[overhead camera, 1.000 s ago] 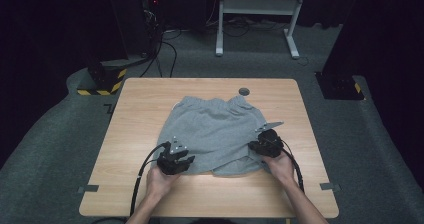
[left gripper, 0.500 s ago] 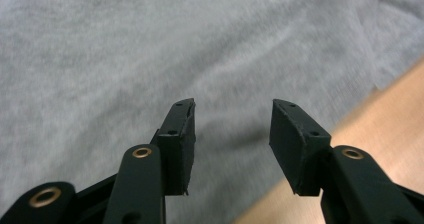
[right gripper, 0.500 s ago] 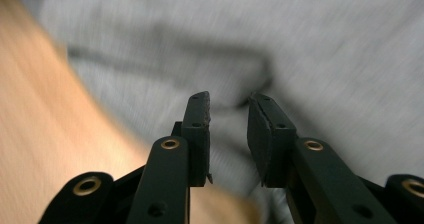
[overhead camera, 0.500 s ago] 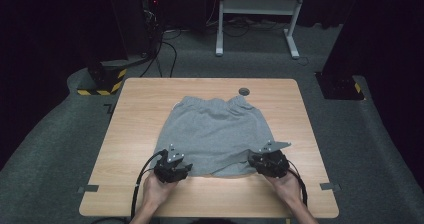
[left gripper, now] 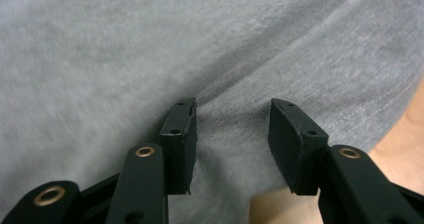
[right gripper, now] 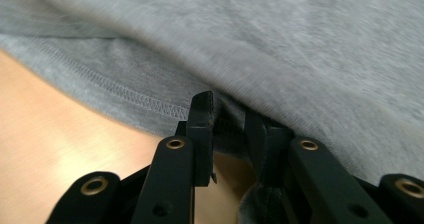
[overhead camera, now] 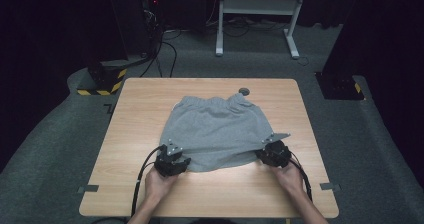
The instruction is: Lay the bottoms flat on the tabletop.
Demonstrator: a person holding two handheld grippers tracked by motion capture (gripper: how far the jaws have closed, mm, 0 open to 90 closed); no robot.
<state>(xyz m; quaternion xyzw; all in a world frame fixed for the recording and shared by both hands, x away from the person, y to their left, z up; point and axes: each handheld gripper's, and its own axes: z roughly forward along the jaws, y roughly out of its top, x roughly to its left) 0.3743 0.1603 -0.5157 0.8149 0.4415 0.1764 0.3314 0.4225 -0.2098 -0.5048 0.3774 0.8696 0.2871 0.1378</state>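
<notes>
A grey garment [overhead camera: 217, 129] lies spread flat on the wooden table [overhead camera: 135, 119], its gathered waistband at the far side and its hem toward me. My left gripper [overhead camera: 172, 159] sits at the hem's near left corner. In the left gripper view, the left gripper [left gripper: 232, 111] is open, its jaws set apart with the grey fabric [left gripper: 150, 49] lying between and beyond them. My right gripper [overhead camera: 270, 152] is at the hem's near right corner. In the right gripper view, the right gripper [right gripper: 230, 111] has its jaws close together, pinching a fold of the hem [right gripper: 125, 91].
A small dark round object [overhead camera: 244, 91] rests on the table just beyond the waistband. Bare wood [overhead camera: 225, 194] runs along the near edge between my hands. Behind the table stand a white desk frame [overhead camera: 257, 6] and floor cables [overhead camera: 165, 54].
Both grippers drew toward the near edge, then eased slightly away again. The garment's right side has been pulled flatter, and its outline is smoother than a second ago.
</notes>
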